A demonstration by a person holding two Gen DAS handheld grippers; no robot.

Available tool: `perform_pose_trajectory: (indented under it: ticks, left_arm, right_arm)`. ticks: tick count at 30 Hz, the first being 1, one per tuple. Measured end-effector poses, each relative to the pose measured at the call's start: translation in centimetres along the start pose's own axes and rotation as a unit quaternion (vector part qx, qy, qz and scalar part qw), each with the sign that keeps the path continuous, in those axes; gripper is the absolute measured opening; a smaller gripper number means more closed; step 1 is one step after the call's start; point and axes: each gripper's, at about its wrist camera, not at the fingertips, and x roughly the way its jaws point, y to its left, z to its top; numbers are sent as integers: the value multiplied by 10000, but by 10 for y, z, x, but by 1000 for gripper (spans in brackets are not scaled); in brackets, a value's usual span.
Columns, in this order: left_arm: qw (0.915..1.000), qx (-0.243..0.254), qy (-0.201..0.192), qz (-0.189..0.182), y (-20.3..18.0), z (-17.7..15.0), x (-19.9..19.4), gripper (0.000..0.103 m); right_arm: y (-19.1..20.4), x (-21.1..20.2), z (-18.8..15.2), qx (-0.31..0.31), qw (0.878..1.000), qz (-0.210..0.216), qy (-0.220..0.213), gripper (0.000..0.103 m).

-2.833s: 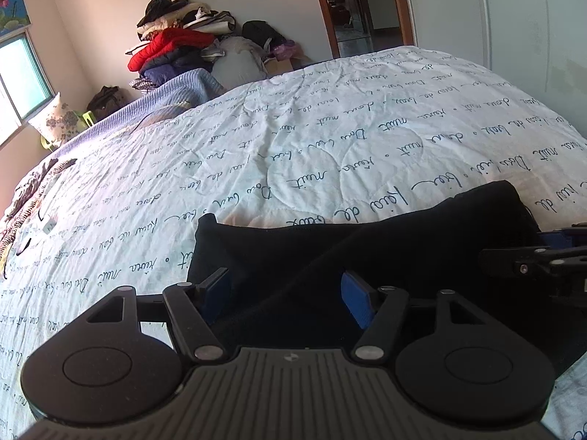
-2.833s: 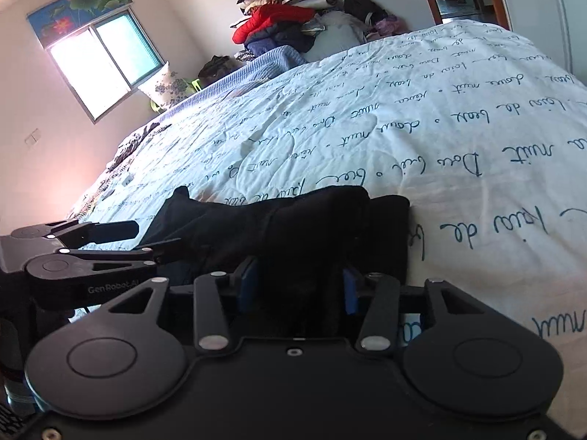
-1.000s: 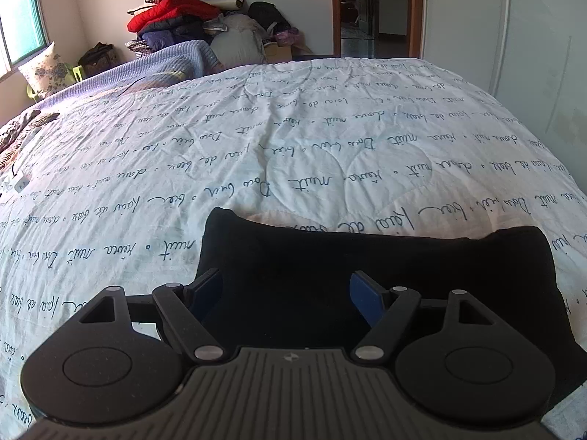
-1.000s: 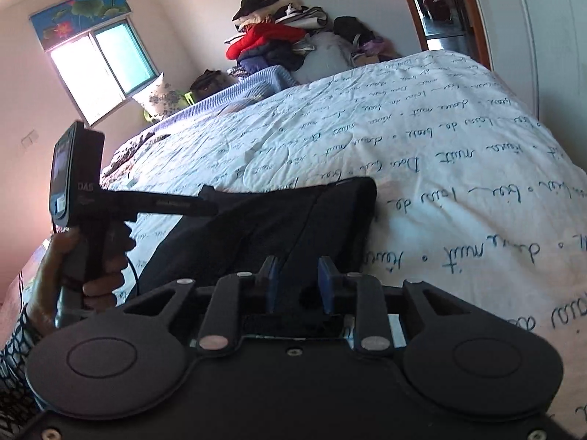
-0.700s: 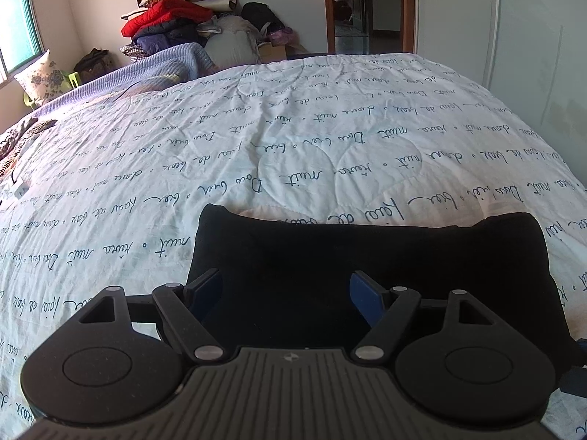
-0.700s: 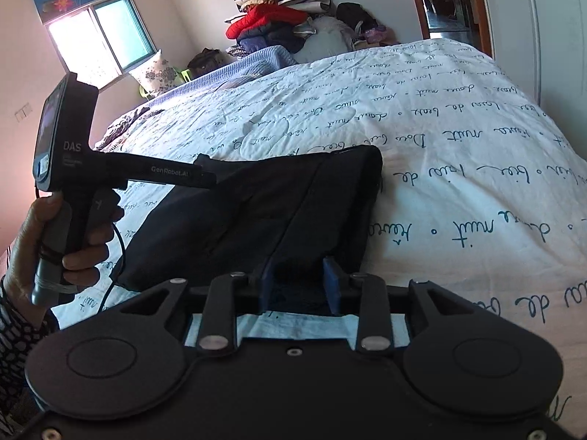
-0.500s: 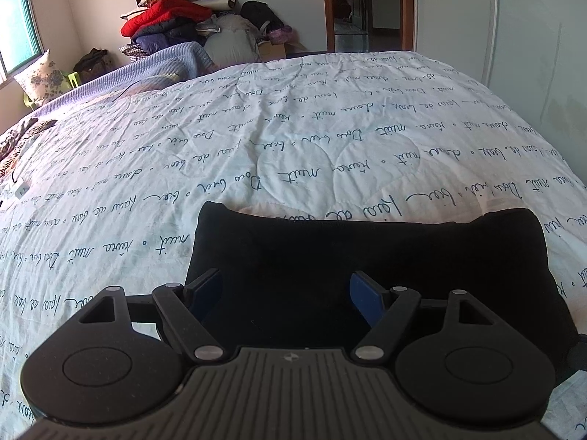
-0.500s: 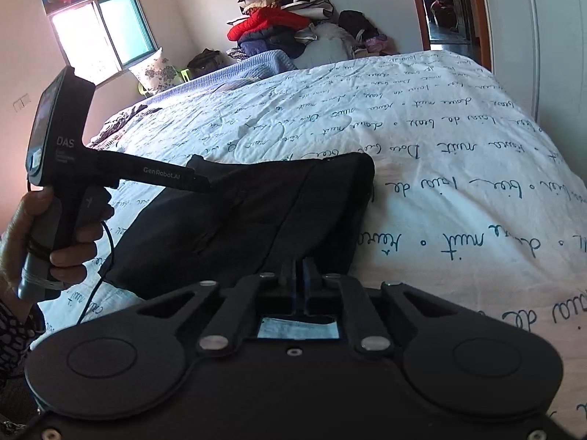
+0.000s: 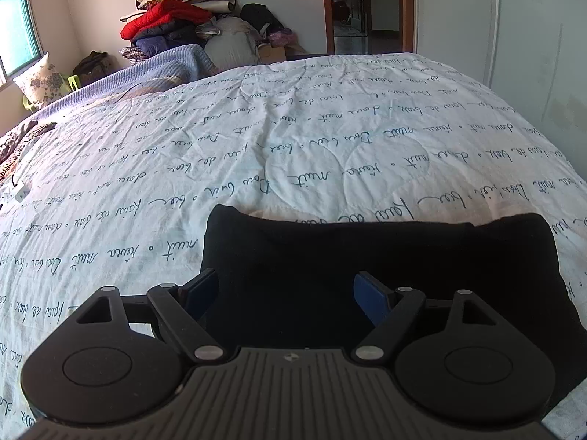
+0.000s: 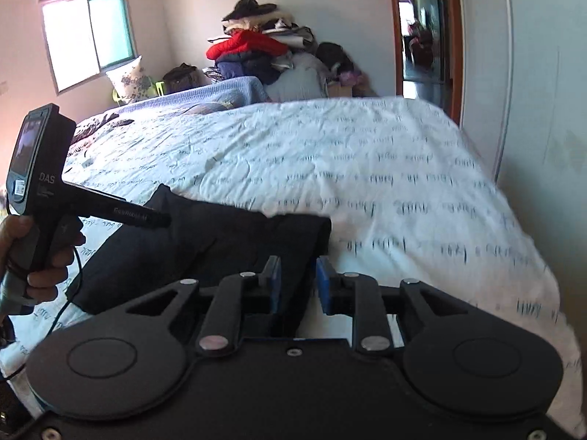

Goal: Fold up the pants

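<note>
Pants: my folded black pants (image 9: 385,267) lie on the script-printed quilt (image 9: 293,139), same spot as before.
Left gripper (image 9: 286,293): jaws spread wide above them, unmoved.
Right gripper (image 10: 298,286): jaws just reopened slightly after snapping together; nothing pinched.

White quilt (image 9: 293,128) with script print covered the bed; clothes pile (image 9: 172,25) topped by red jacket (image 10: 245,46) stood behind, floral pillow (image 9: 40,80) near window (image 10: 88,36), doorway (image 9: 363,7) open.

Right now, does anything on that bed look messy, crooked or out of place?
Nothing stands out. The black pants lie folded in a compact bundle on the script-printed quilt, edges fairly even. Only the clothes pile by the far wall looks untidy.
</note>
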Motion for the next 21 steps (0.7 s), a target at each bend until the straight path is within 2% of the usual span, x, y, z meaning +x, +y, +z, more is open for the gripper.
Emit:
perform_pose_trajectory:
  ticks: [2,5,8,9,11,14,18,21]
  left_arm:
    - [9999,-110,13,-63,4,7,6,83]
    - [9996,-224,134,-55,10,15,20,83]
    - [9995,-223,242,15,13,18,35,83]
    - [9993,-210,299,48,14,18,41,83]
    - [9987,-250,421,152,17,19,57,86]
    - [9977,-423,486,190,25,20,68,89]
    - [9979,-513,379,71,30,17,50,86]
    - [9982,-494,341,64,29,11,42,87]
  right_arm:
    - [9,23,15,-487,9987,93,73,24]
    - [17,73,28,-783,9947,495,448,24]
    - [20,110,30,-1045,9908,441,735,24]
    - [18,119,30,-1047,9907,339,800,24]
    - [8,132,32,-760,9924,433,869,24]
    - [3,133,34,-464,9942,468,851,23]
    - [14,104,34,-607,9960,326,569,24]
    - [20,90,28,-778,9943,449,574,24]
